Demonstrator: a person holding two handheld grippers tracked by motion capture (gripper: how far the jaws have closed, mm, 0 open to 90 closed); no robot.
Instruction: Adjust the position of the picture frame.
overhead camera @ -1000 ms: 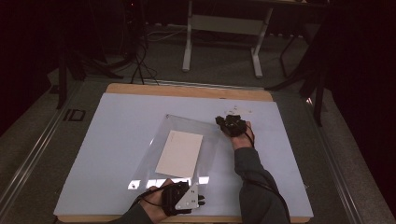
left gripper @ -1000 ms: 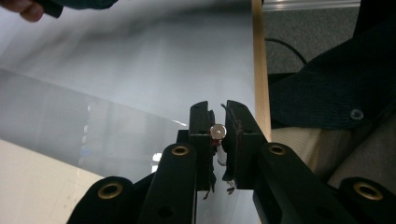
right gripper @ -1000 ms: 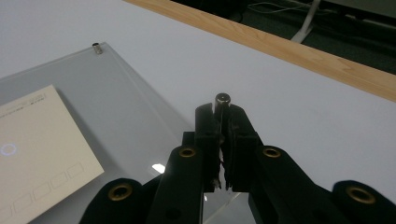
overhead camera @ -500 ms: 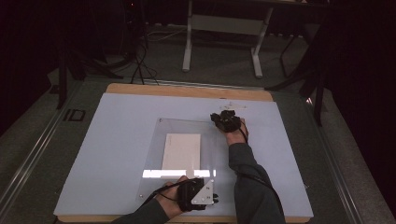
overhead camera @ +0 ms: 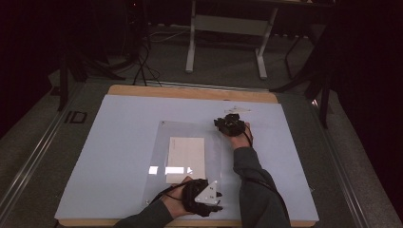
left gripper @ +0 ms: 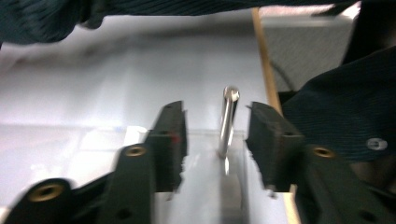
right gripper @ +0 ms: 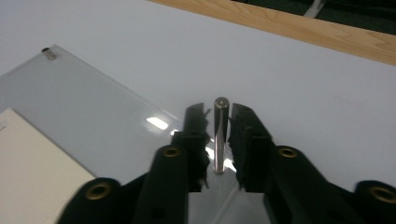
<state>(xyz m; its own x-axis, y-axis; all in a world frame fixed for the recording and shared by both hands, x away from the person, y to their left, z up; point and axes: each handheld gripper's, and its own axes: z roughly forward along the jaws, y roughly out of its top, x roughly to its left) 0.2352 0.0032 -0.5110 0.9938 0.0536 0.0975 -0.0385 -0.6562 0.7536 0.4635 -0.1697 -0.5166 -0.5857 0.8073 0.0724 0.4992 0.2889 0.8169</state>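
Here, a clear acrylic panel [overhead camera: 190,156] lies flat on the white table [overhead camera: 119,142], sandwiching a cream card [overhead camera: 186,156]. A metal standoff pin rises at each corner. The right gripper [overhead camera: 230,124], at the far right corner, brackets its pin [right gripper: 220,133] narrowly without clearly pinching it. The left gripper [overhead camera: 206,202], near edge, has just been opening; its pin [left gripper: 229,121] stands free between spread jaws, apparently released.

Clear acrylic sheet [overhead camera: 190,142] flat on table, upright metal pins [right gripper: 220,133] at corners.
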